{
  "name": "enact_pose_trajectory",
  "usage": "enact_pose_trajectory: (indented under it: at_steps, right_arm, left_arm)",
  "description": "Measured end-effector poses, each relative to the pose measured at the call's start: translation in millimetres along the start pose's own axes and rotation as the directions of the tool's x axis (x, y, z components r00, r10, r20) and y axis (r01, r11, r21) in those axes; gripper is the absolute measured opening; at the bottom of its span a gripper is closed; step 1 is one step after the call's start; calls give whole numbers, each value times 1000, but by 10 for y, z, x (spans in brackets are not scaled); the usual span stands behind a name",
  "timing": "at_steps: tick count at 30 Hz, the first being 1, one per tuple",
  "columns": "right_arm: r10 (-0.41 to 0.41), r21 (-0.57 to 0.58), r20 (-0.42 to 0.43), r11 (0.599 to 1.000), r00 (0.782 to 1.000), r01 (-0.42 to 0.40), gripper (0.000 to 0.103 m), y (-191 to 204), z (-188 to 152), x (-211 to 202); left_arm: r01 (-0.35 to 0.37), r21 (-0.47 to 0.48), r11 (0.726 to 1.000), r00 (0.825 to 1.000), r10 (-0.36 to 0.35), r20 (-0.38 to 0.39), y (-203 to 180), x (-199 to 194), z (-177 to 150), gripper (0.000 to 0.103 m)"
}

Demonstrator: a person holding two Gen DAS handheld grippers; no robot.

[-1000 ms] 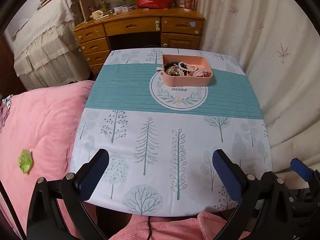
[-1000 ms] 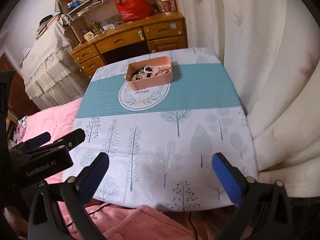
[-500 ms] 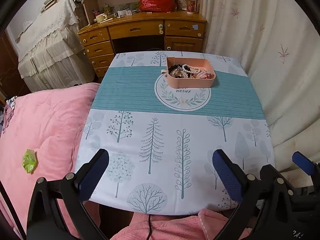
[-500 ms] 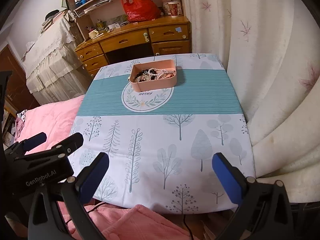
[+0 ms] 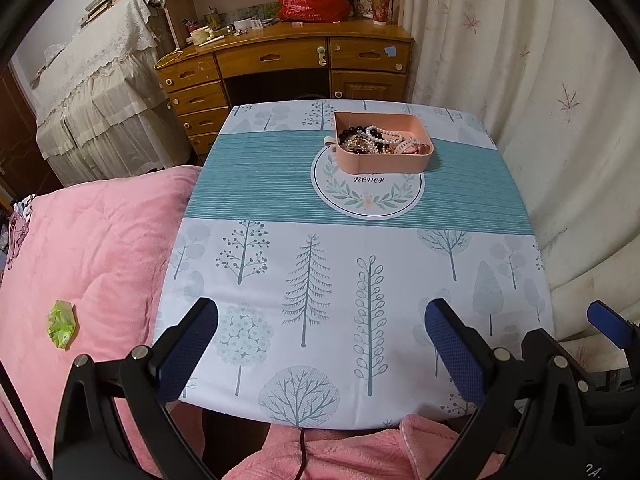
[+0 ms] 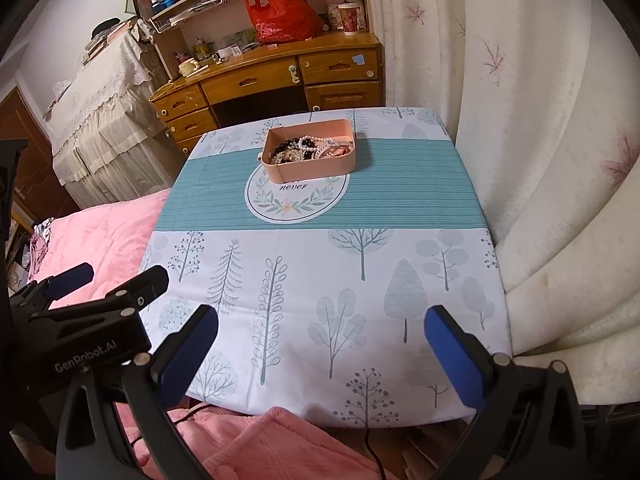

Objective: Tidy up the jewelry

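Observation:
A pink tray (image 5: 384, 162) stands on the far middle of the table, holding a tangle of jewelry (image 5: 372, 142): pearl strands, dark beads, gold pieces. It also shows in the right wrist view (image 6: 316, 168) with the jewelry (image 6: 308, 148) inside. My left gripper (image 5: 320, 344) is open and empty above the table's near edge. My right gripper (image 6: 320, 348) is open and empty, also near the front edge. The left gripper shows in the right wrist view (image 6: 80, 300) at the left.
The table (image 5: 320, 280) has a tree-print cloth with a teal band. A pink bed (image 5: 92, 248) lies to its left with a green wrapper (image 5: 61, 323). A wooden desk (image 5: 288, 64) stands behind. Curtains (image 6: 540, 160) hang on the right.
Both grippers have tilted up and drawn back a little, so the tray and desk sit lower in view. Both stay open and empty.

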State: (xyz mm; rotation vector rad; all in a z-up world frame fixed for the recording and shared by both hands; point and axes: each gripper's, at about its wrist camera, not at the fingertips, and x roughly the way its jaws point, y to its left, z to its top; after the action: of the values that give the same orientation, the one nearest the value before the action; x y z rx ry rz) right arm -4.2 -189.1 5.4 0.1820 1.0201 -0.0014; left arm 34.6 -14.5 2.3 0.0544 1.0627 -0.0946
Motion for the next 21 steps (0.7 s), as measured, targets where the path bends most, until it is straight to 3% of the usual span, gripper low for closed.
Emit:
enact_pose_trajectory:
  at_steps: [21]
  right_arm:
    - [-5,2,-1,1000,1000,5,103,3,-8,-23]
  left_arm:
    - [-1,3,1000,1000,1,-1,19,19,-8,102]
